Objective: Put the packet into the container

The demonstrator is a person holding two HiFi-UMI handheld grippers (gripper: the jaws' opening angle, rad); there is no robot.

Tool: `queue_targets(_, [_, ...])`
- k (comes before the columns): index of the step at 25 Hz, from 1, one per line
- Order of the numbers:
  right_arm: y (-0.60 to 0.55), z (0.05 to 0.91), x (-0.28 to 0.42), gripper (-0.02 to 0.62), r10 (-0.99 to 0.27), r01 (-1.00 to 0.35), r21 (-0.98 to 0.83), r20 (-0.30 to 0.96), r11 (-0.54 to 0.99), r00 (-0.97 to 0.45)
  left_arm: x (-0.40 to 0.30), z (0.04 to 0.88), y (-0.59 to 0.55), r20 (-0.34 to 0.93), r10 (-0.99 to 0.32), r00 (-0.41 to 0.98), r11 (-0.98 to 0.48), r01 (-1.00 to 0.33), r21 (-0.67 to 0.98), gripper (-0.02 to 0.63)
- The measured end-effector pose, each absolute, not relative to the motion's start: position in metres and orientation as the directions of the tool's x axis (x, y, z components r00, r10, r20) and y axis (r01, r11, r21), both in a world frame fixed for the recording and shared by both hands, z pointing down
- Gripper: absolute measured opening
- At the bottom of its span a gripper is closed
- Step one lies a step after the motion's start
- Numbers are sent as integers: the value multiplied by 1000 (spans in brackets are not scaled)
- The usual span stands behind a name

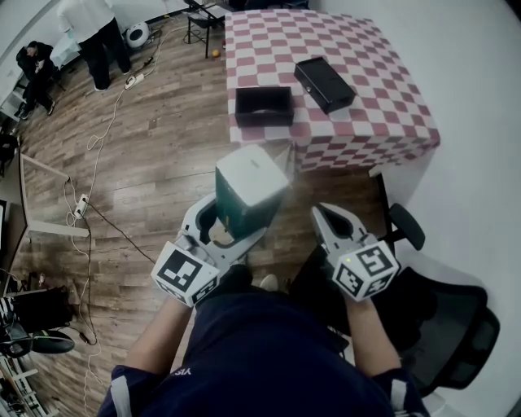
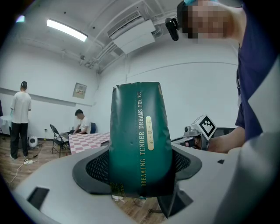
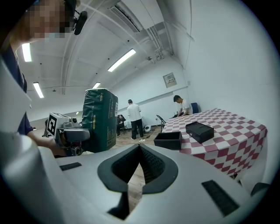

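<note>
A dark green packet with gold print stands upright in my left gripper, which is shut on its lower end. In the left gripper view the packet fills the gap between the jaws of the left gripper. My right gripper hangs beside it to the right, shut and empty; its pads meet at the tips. The open black container sits on the near left corner of the checkered table, well ahead of both grippers. The right gripper view also shows the packet and container.
A closed black box lies on the table right of the container. A black office chair stands at my right. Cables trail over the wooden floor at left. People and a folding chair are at the far end.
</note>
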State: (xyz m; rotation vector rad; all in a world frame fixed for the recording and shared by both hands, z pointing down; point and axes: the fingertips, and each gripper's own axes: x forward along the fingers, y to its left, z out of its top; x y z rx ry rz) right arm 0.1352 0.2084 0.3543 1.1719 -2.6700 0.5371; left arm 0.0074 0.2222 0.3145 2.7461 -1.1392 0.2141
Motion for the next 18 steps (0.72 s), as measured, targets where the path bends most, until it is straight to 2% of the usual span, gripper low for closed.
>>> queue_targets(9, [143, 369, 120, 17, -677, -756, -260, 338, 600, -653, -10, 331, 149, 185, -676, 713, -704, -700, 121, 410])
queue_targets(18, [39, 373, 62, 17, -684, -776, -267, 369, 571, -630, -63, 345, 43, 222, -636, 739, -725, -671, 157, 410])
